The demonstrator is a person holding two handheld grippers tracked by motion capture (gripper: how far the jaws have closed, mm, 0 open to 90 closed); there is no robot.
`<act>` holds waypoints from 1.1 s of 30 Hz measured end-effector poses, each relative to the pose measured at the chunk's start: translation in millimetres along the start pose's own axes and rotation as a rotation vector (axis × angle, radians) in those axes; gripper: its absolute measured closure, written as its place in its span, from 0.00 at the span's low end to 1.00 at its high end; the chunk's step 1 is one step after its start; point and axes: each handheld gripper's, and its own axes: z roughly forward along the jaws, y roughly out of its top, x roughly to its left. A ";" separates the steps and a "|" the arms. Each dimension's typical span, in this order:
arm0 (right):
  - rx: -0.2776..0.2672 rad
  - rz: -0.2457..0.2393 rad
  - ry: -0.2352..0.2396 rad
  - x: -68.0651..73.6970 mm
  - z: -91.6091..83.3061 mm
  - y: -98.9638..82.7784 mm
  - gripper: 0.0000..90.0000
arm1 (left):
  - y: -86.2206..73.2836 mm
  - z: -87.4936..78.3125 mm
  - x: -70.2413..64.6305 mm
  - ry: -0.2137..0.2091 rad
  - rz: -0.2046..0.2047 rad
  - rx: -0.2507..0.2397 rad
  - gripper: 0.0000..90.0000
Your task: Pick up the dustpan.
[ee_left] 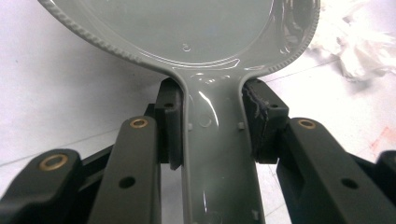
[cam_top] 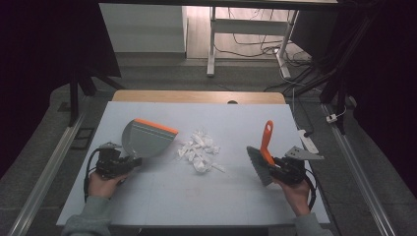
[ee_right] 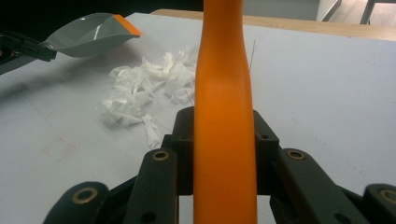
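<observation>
Left gripper point(cam_top: 129, 162) fingers point(ee_left: 169, 122) clamped on handle of grey dustpan point(cam_top: 146, 138), near table point(cam_top: 162, 191) left edge. Right gripper point(cam_top: 273, 164) fingers point(ee_right: 186, 140) clamped on orange brush point(cam_top: 263, 152) handle, toward right edge. Crumpled paper scraps point(cam_top: 199, 150) lie between, mid-table, nothing blocking. High view shows brush bristles; right gripper view shows handle alone.

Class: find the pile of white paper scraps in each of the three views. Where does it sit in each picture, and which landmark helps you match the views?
High view: paper scraps at table centre, between dustpan and brush.
Left gripper view: upper right corner, beside the dustpan.
Right gripper view: left of centre, left of the brush handle.
Shared landmark: the grey dustpan.
</observation>
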 end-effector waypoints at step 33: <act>-0.019 -0.020 -0.025 2.1 -1.5 6.5 0.78 | 1.1 -44.4 -10.8 -0.133 0.231 -0.063 0.69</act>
